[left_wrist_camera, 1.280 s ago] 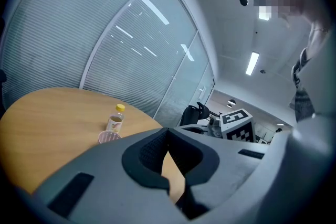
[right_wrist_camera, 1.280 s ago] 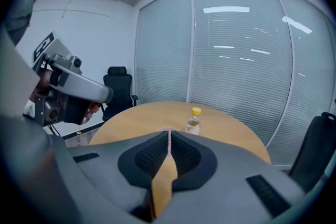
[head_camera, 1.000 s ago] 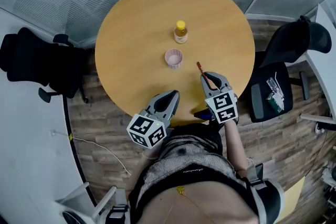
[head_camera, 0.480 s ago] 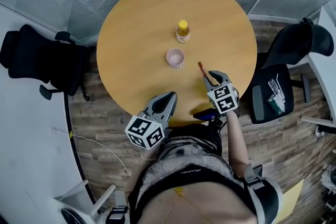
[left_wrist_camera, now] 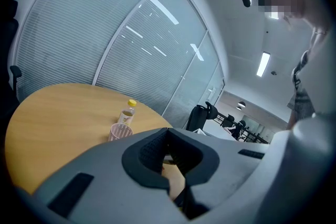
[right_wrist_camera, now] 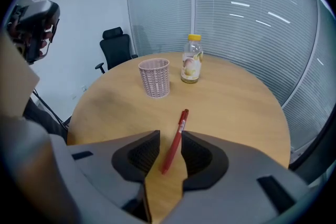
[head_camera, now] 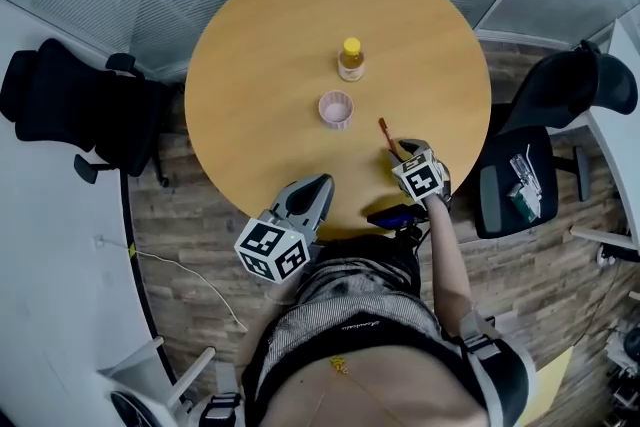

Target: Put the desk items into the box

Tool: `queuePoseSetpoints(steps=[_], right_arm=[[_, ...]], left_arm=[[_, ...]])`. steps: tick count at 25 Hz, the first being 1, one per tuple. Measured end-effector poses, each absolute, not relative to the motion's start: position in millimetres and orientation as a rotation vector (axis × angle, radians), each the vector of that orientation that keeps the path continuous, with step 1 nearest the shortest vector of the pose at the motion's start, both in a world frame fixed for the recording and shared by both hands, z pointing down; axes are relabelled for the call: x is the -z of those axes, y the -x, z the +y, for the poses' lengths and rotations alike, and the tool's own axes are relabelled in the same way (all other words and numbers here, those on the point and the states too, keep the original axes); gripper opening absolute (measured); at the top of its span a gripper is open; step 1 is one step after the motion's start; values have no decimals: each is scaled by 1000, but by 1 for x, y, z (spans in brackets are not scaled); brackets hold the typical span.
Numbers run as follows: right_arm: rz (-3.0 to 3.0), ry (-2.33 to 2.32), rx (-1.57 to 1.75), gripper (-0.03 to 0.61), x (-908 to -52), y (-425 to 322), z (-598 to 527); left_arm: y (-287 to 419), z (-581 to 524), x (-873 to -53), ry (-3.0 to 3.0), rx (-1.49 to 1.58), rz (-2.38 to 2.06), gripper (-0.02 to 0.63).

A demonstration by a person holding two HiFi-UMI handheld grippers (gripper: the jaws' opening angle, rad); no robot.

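The round wooden table (head_camera: 260,65) fills the top middle of the head view. A bottle (head_camera: 350,59) with a yellow cap and a pink cup (head_camera: 335,108) stand near its middle. The red pen (head_camera: 385,131) lies flat at the table's lower right, between the jaws of the right gripper (head_camera: 402,151). Those jaws are opening and do not squeeze the pen. The left gripper (head_camera: 318,185) at the bottom edge is closed tight on nothing. Black chairs (head_camera: 70,105) stand at both sides on the wood floor (head_camera: 190,245).

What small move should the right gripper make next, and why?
Probably close the right gripper on the pen. Its jaws are opening and do not press the pen, which lies flat on the table between them. It looks lined up for a grasp, and the pen is not yet picked up.
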State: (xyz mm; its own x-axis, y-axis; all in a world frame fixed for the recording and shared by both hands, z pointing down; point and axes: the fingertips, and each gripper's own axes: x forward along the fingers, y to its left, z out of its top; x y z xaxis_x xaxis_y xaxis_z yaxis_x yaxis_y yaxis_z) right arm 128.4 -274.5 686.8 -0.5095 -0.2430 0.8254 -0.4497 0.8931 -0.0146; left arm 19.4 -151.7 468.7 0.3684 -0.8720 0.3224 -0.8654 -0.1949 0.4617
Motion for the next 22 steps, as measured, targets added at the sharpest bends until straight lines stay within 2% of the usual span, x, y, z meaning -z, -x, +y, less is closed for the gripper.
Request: queuePoseSetpoints(steps=[11, 16, 22], right_arm=[[-1987, -426, -272, 130, -731, -135, -271], [-2041, -457, -381, 130, -741, -140, -269], [-2097, -500, -432, 66, -740, -143, -278]], left_arm=[[-22, -153, -473, -2036, 23, -1491, 18], [-22, -154, -476, -2031, 23, -1485, 18], [-27, -157, -477, -2040, 26, -1468, 18]])
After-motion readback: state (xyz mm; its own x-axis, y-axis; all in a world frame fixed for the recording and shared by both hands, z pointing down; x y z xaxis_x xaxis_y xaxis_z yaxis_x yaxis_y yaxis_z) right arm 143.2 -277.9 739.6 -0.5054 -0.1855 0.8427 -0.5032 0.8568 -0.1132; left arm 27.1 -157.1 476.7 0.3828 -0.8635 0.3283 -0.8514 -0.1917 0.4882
